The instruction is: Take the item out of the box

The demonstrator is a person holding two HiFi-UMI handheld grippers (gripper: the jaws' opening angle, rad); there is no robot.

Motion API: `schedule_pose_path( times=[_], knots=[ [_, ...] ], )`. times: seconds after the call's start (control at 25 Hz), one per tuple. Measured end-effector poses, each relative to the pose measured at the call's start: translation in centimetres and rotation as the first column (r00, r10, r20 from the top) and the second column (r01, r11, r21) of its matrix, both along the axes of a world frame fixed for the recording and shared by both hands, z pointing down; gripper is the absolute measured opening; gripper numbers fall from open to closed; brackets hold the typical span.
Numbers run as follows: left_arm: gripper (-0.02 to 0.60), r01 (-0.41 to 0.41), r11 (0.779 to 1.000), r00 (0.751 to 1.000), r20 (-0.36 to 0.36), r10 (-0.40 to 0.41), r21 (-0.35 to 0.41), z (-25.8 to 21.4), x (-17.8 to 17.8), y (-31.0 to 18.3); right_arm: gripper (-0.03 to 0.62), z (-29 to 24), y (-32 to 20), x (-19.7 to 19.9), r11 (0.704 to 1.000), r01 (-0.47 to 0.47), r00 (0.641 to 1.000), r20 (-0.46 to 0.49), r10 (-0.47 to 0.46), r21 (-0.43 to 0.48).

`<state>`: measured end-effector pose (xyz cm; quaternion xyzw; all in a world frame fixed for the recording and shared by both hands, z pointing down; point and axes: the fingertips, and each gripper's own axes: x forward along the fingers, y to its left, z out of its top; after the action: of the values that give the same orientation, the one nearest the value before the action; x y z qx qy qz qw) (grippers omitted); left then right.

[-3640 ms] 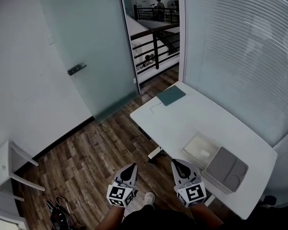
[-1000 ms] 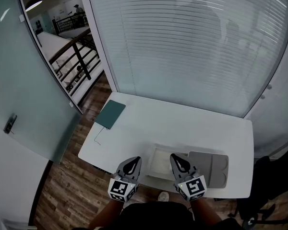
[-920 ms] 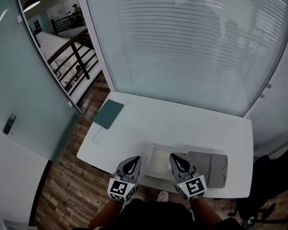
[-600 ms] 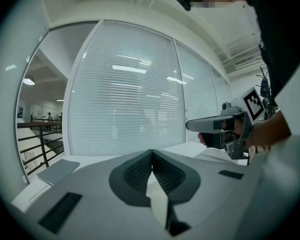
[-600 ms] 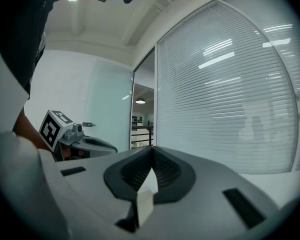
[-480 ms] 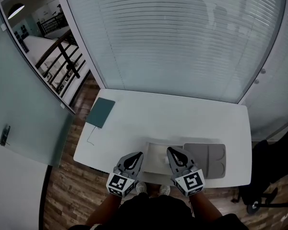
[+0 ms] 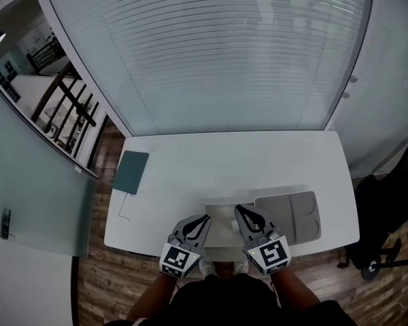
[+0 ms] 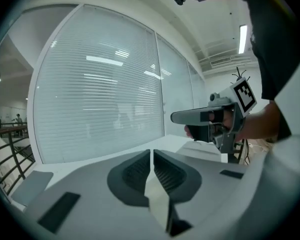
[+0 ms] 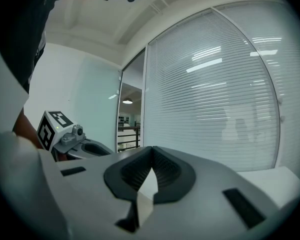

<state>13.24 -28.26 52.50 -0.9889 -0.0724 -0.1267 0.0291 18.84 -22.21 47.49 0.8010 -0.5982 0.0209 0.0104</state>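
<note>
On the white table (image 7: 258, 161) an open box (image 7: 222, 217) lies at the near edge, with its grey lid (image 7: 289, 217) folded out to the right. The box's pale inside shows between my grippers; I cannot make out the item in it. My left gripper (image 7: 201, 219) hovers at the box's left side; its jaws are just starting to open, showing only a thin slit (image 8: 151, 152) with nothing in it. My right gripper (image 7: 239, 210) hangs over the box's right part, shut and empty (image 9: 152, 148). In the left gripper view the right gripper (image 8: 176, 117) appears above the box's white edge (image 8: 206, 150).
A dark green notebook (image 7: 130, 172) lies at the table's left end, with a thin cable (image 7: 122, 208) beside it. A window with closed blinds (image 7: 217, 53) stands behind the table. An office chair base (image 7: 377, 253) is at the right, over wooden floor (image 7: 109, 277).
The head view has swung round, so the table now lies square in front. Both grippers have come in over the table's near edge, on either side of the open box.
</note>
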Motion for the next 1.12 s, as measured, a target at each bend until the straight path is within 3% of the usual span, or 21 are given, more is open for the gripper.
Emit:
schedule_pose_path(
  times=[0.28,0.4,0.52,0.68,0.92,1.12],
  knots=[
    [0.160,-0.087,0.996,0.992,0.088,0.087,-0.001,1.7,1.8,1.0,0.006,2.0,0.9,1.0,0.998,-0.060,0.997,0.044,0.061,-0.032],
    [0.231,-0.157,0.988,0.976,0.152,0.154,0.008,3.1,2.6,2.1,0.006,2.4,2.0,1.9,0.995,-0.098,0.994,0.048,0.099,-0.035],
    [0.297,-0.252,0.966,0.943,0.242,0.230,0.063,5.1,3.0,3.4,0.006,2.4,3.4,3.4,0.989,-0.147,0.987,0.053,0.148,-0.034],
    [0.317,-0.363,0.919,0.885,0.366,0.288,0.155,7.7,3.6,4.8,0.006,1.7,4.1,4.5,0.983,-0.171,0.984,0.047,0.175,-0.066],
    [0.318,-0.441,0.884,0.810,0.491,0.319,0.154,10.9,4.5,6.0,0.006,1.4,4.3,5.3,0.985,-0.169,0.985,0.038,0.170,-0.030],
    [0.324,-0.520,0.830,0.746,0.580,0.326,0.202,13.2,5.3,6.7,0.006,1.7,5.0,6.0,0.984,-0.172,0.984,0.049,0.174,-0.040]
  ],
)
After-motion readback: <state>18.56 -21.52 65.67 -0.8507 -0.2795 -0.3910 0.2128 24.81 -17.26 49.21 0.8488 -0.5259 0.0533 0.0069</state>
